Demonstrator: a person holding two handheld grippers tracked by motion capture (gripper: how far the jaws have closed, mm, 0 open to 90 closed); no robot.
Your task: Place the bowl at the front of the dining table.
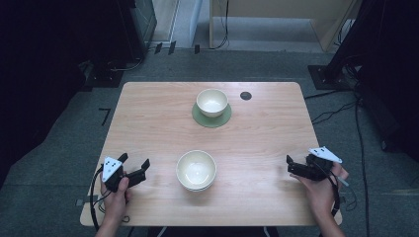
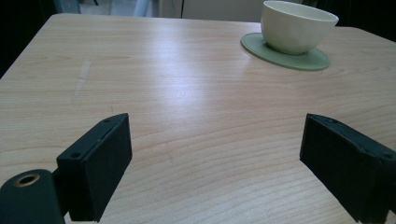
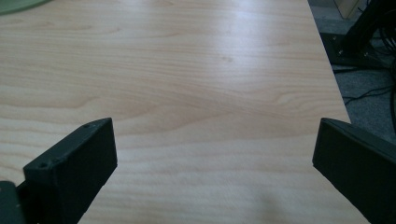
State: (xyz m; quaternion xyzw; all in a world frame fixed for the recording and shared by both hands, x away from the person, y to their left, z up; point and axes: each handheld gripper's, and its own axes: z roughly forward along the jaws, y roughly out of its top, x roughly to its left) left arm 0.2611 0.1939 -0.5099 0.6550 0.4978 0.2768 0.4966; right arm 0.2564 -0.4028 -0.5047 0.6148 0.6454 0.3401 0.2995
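Resting wide open and empty at the near corners of the tabletop (image 1: 148, 118), the left tongs (image 1: 134, 167) and right tongs (image 1: 291, 165) are judged poised to reach inward for the near cream bowl (image 1: 196, 170) between them, the far bowl (image 1: 212, 102) sitting on its green coaster (image 1: 211, 118).

The pale wooden bench (image 1: 148, 123) looks smooth with a soft sheen; the cream glazed ceramic bowls (image 1: 196, 170) shine; the black plastic fingers (image 2: 100, 163) are matt.
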